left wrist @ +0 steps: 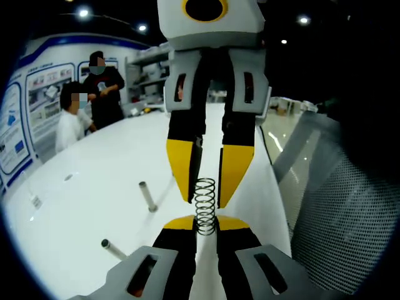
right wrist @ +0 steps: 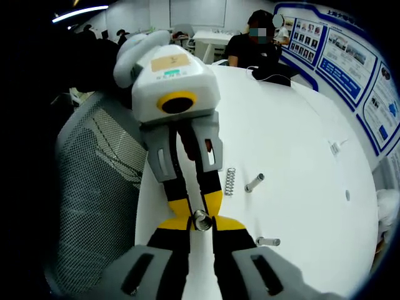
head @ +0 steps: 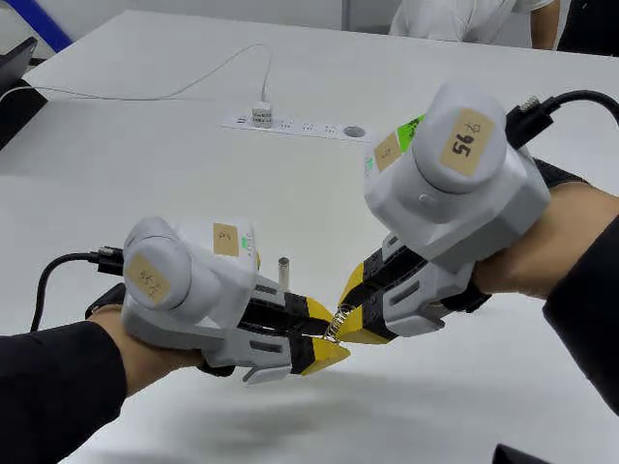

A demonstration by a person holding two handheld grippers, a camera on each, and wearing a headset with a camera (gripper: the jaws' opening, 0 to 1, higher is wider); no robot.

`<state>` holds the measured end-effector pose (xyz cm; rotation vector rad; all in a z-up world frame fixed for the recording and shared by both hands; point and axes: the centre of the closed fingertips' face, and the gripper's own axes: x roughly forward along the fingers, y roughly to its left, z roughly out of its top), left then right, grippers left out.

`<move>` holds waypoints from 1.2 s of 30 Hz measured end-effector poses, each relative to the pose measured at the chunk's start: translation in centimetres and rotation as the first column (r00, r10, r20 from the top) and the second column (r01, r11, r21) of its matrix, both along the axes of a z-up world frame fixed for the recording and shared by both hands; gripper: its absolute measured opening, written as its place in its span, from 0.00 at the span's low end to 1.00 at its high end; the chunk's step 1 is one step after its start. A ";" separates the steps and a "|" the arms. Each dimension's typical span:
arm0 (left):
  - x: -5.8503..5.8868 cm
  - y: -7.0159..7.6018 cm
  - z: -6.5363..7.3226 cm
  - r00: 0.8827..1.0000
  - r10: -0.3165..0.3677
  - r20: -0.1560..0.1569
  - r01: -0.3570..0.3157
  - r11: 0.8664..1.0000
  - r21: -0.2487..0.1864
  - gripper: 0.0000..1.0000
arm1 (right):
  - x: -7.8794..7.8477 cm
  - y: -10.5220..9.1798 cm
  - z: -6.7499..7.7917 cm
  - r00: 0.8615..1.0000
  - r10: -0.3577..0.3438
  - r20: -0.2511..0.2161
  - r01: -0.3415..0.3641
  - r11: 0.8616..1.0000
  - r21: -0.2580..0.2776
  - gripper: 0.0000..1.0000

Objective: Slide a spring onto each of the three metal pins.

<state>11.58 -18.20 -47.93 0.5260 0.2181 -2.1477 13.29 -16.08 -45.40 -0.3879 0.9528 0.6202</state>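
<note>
Head view has the two grippers meeting tip to tip just above the white table (head: 145, 164), with a short spring (head: 337, 324) bridging the gap between them. The left gripper (head: 324, 335) pinches one end and the right gripper (head: 350, 307) closes on the other. In the left gripper view the spring runs straight from that gripper's own yellow tips into the right gripper's. Its long axis therefore lies along the line joining the two grippers, slanted low over the table rather than upright. In the right gripper view it appears nearly end-on, as a small bright ring between the tips. I judge both pairs of jaws to be pressed onto the coil, though how firmly the right pair bites is hard to read.

The coming move turns on the upright pin (head: 284, 274). It stands bare on the table just beyond the left gripper's jaws, nearer that gripper than the right one, and its axis is crosswise to the spring's. One gripper will probably have to let go so the other can tip the spring upright and bring its open end over the pin's top.

In the right gripper view a second spring (right wrist: 230, 181) lies loose on the table just beside a far pin (right wrist: 254, 182), with a near pin (right wrist: 267, 241) closer to the camera. Both pins are bare. These parts sit directly on the tabletop, not in any tray.
</note>
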 end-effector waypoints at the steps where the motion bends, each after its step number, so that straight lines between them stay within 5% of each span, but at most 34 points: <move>1: 0.0 0.0 0.0 1.000 0.001 -0.001 -0.001 1.000 0.000 0.11 | 0.0 0.0 0.0 1.000 -0.001 0.001 0.001 1.000 0.001 0.14; 16: 0.1 -0.1 0.0 1.000 0.010 -0.004 -0.010 1.000 -0.006 0.11 | 0.2 0.1 -0.1 1.000 -0.006 -0.003 0.006 1.000 0.010 0.12; 36: 1.3 -0.1 0.5 0.997 0.064 -0.048 -0.064 0.998 -0.003 0.22 | 0.0 -1.5 0.4 0.999 -0.045 0.000 0.045 0.999 -0.005 0.12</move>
